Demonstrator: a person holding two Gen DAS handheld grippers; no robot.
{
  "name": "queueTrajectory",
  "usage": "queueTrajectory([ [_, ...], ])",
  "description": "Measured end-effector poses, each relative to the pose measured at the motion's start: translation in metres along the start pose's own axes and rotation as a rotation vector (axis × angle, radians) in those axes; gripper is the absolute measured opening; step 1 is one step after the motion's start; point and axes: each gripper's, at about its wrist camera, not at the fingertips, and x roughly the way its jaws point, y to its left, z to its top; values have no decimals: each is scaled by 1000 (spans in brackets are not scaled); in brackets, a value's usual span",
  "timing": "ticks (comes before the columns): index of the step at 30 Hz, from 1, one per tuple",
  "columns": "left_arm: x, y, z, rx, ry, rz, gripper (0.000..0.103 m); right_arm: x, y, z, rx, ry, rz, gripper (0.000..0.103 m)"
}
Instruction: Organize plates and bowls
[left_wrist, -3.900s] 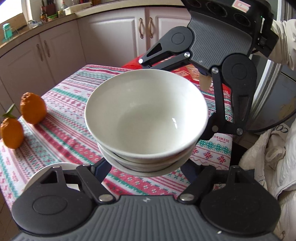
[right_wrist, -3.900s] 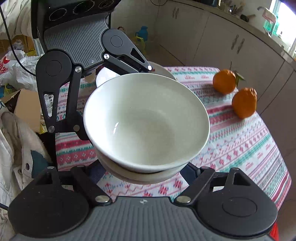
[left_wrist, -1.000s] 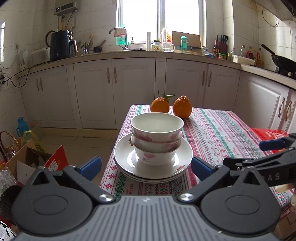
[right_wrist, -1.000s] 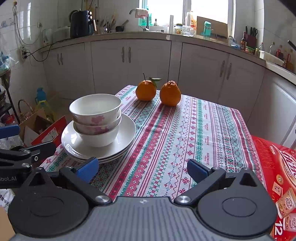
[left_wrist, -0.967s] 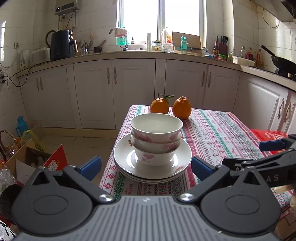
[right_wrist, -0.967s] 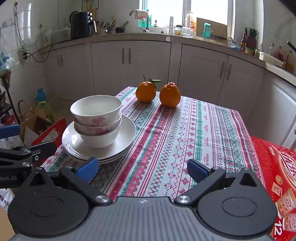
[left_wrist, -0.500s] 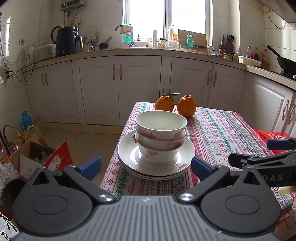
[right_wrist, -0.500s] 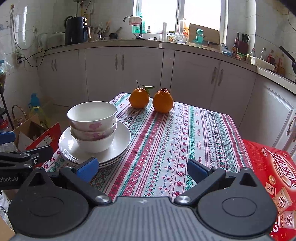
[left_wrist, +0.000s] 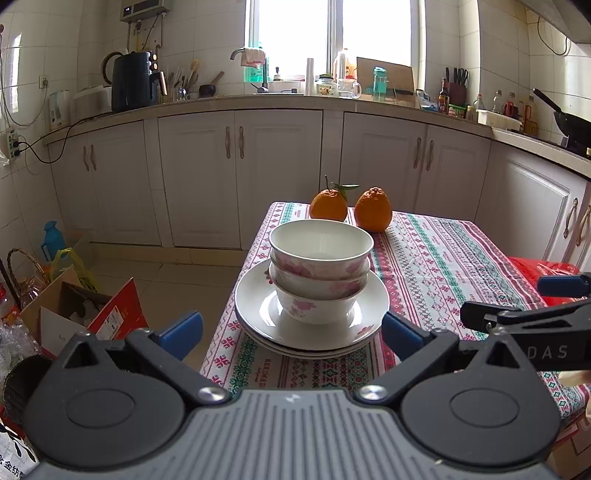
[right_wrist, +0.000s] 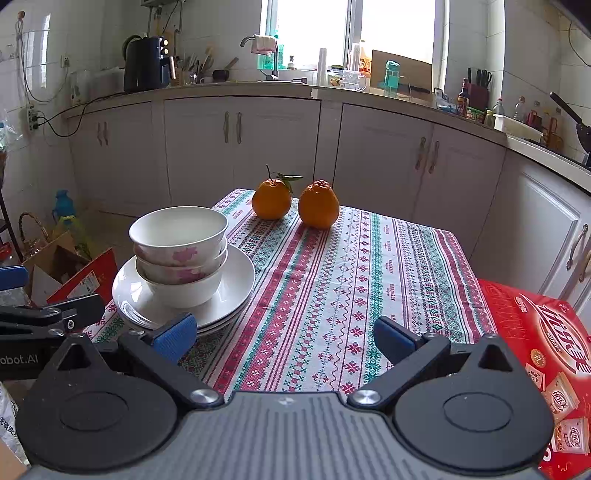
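Three white bowls with pink flowers (left_wrist: 320, 269) (right_wrist: 180, 254) are nested upright on a short stack of white plates (left_wrist: 258, 314) (right_wrist: 236, 288) at the table's near left corner. My left gripper (left_wrist: 291, 332) hovers open in front of the stack, clear of it, with nothing between its blue pads. My right gripper (right_wrist: 282, 338) is open too, held over the patterned tablecloth (right_wrist: 332, 280) to the right of the stack, and it is empty. Each gripper shows at the edge of the other's view.
Two oranges (left_wrist: 351, 206) (right_wrist: 295, 203) sit at the far end of the table. A red snack box (right_wrist: 546, 339) lies at the right. Cardboard boxes and bags (left_wrist: 74, 306) stand on the floor at the left. White cabinets (left_wrist: 240, 177) line the far wall.
Both grippers have let go of the bowls and drawn back and level; the stack now stands alone on the plates. Over the last second the views barely shift.
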Motion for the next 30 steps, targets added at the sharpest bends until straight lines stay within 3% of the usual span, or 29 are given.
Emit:
queueTrajectory([
  [30,1,-1,1,-2,6,-2,102,0,-1,1,1,-2,-12,103],
])
